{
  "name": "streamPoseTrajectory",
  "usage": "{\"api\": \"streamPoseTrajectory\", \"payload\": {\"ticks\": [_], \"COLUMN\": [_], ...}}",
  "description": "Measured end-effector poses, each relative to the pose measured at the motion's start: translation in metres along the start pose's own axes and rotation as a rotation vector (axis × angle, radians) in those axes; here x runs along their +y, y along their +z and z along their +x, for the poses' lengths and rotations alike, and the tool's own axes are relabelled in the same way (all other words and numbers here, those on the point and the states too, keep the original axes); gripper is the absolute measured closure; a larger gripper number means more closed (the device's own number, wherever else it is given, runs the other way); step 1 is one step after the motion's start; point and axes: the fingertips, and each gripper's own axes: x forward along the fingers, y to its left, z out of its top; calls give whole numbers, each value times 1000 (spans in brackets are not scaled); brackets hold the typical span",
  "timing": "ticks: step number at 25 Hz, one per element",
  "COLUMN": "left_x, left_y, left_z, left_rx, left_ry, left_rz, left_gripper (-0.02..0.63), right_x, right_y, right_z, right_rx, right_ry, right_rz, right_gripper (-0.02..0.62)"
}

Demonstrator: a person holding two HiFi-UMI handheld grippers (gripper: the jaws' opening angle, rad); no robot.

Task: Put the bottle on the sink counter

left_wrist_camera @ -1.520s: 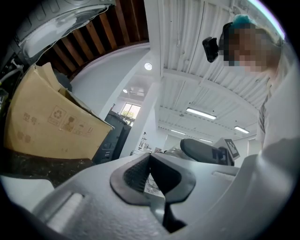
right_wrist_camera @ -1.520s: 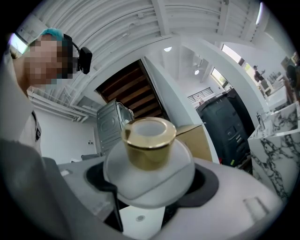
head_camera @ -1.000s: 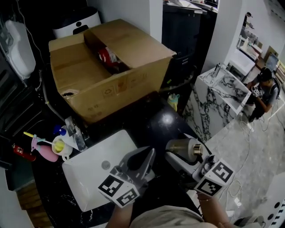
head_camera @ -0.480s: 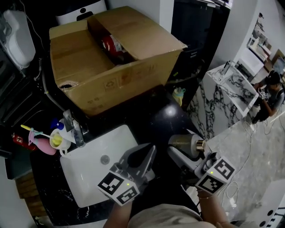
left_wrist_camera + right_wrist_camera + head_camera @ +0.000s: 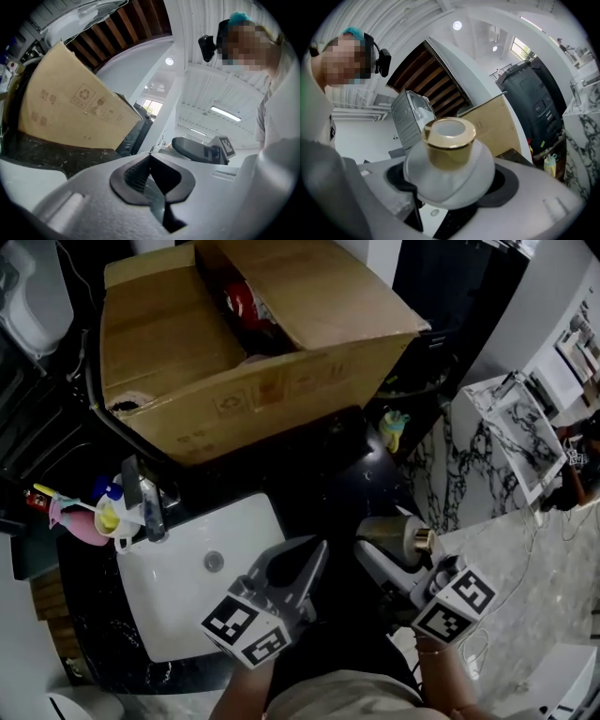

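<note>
In the head view my right gripper (image 5: 384, 551) is shut on a pale bottle (image 5: 392, 536) with a gold cap (image 5: 423, 542). It holds the bottle lying level above the black sink counter (image 5: 323, 474), just right of the white basin (image 5: 183, 601). The right gripper view shows the bottle's (image 5: 449, 164) shoulder wedged between the jaws, cap (image 5: 449, 136) pointing away from the camera. My left gripper (image 5: 312, 561) hangs beside it over the basin's right edge, shut with nothing in it. In the left gripper view its jaws (image 5: 151, 174) meet.
A large open cardboard box (image 5: 253, 343) fills the counter's far side. A faucet (image 5: 145, 507) and a pink cup of brushes (image 5: 82, 524) stand left of the basin. A small yellow-green bottle (image 5: 392, 427) sits at the counter's right edge, and past it a marble table (image 5: 502, 427).
Both grippers have shifted a little over the counter, with the bottle still held. In the head view the box and basin have slid up and left.
</note>
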Motion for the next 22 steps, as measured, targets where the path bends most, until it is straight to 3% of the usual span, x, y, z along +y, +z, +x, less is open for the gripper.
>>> {"api": "streamPoseTrajectory", "payload": {"ticks": [13, 22], "left_x": [30, 47], "left_y": [-18, -16], "left_z": [47, 75], "left_rx": [25, 28], "left_ry": [65, 97], "left_rz": [-66, -51], "left_gripper": [600, 600], "right_x": [-56, -87], "right_y": [2, 10], "right_z": [42, 67], "right_rx": [125, 183], "right_ry": [56, 89], "right_rz": [-51, -97], "right_gripper": [255, 255]}}
